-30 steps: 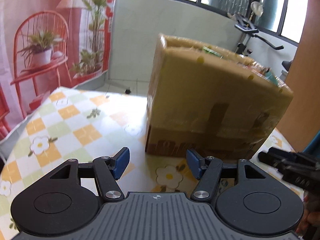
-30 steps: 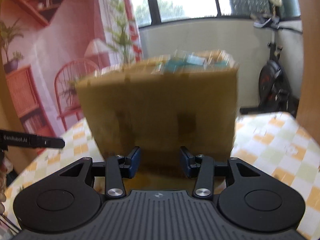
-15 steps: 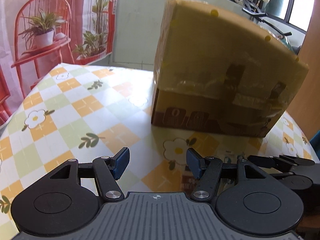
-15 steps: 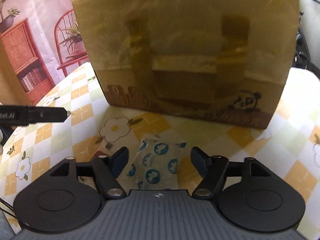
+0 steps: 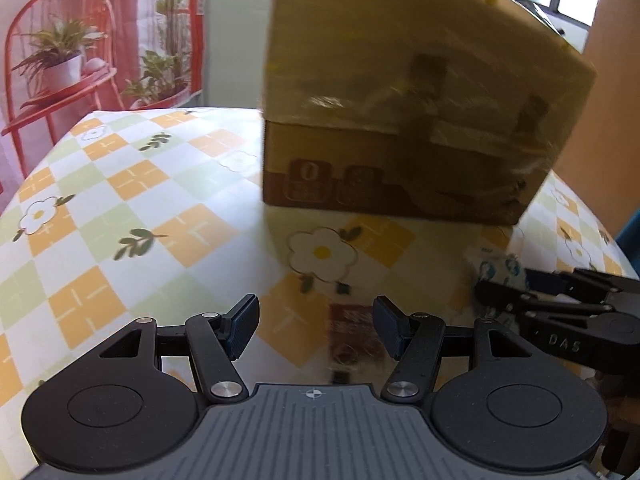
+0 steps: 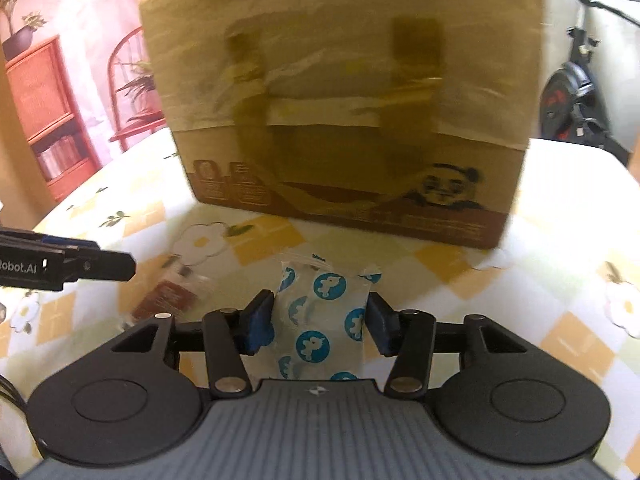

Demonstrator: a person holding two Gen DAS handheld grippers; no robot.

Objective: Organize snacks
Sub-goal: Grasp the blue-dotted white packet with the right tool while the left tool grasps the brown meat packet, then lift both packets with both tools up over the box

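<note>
Starting over on the left there's that pink backdrop with a red chair (image 5: 60,60) and potted plants printed on it, and in front of it the surface (image 5: 120,208) with its orange and green checked cloth with daisies. The left hand-held gripper (image 5: 316,328) hangs low over the cloth with its blue pads apart and nothing pinched between them, so it's released. Right under the gap there's a small dark red snack packet (image 5: 352,336), pretty blurry, lying flat on the cloth; can't really tell if the pads are touching it.

Further back, roughly in the middle, sits a big cardboard box (image 5: 408,120) wrapped in yellowish tape, with a panda (image 6: 444,184) printed low on the side facing us. It stands upright on the cloth, a bit beyond both snacks.

Moving right, the white snack bag with blue round logos (image 6: 320,320) lies on the cloth in front of the box, just beside the red packet. The right hand-held gripper (image 6: 320,324) is straddling it, and its jaws have just been closing in, with the bag between them. The left pad looks like it's against the bag edge, the right one is right at the other edge, but I can't tell whether it's properly clenched on it

Far right there's an exercise bike (image 6: 572,92) by the wall
</note>
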